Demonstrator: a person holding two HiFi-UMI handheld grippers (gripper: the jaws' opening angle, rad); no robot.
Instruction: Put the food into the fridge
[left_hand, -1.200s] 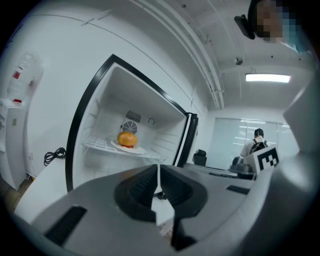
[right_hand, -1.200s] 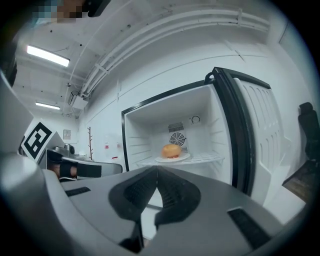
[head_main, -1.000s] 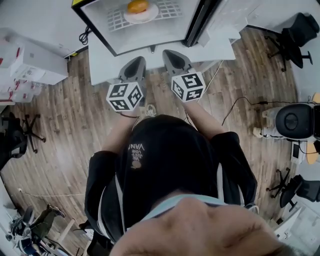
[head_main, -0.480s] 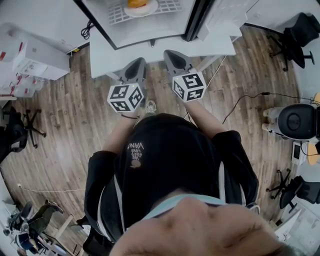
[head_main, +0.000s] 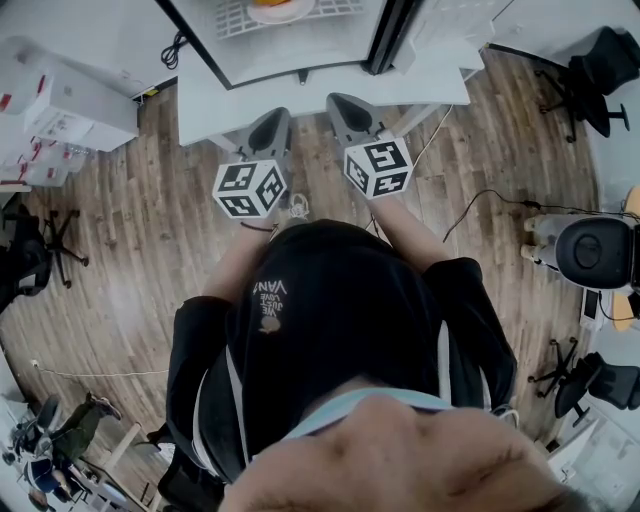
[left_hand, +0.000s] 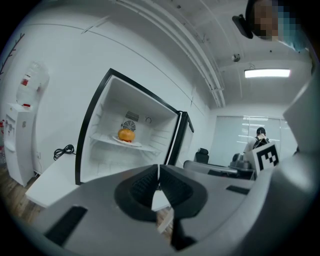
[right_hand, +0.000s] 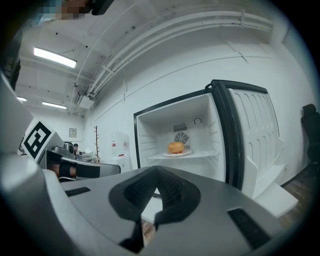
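Food (right_hand: 176, 147): round, orange, on white plate (right_hand: 187, 153), fridge shelf (right_hand: 205, 155). My left tool (left_hand: 158, 172), right tool (right_hand: 157, 175): closed, empty. Head view crops the food.

fridge shelf (right_hand: 204, 156) bears one plate (right_hand: 185, 153); food (right_hand: 175, 147) on it

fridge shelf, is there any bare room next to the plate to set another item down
Yes: the shelf is bare between the plate and the left wall, and again between the plate and the right wall. The middle is crowded by the plate holding the orange food.
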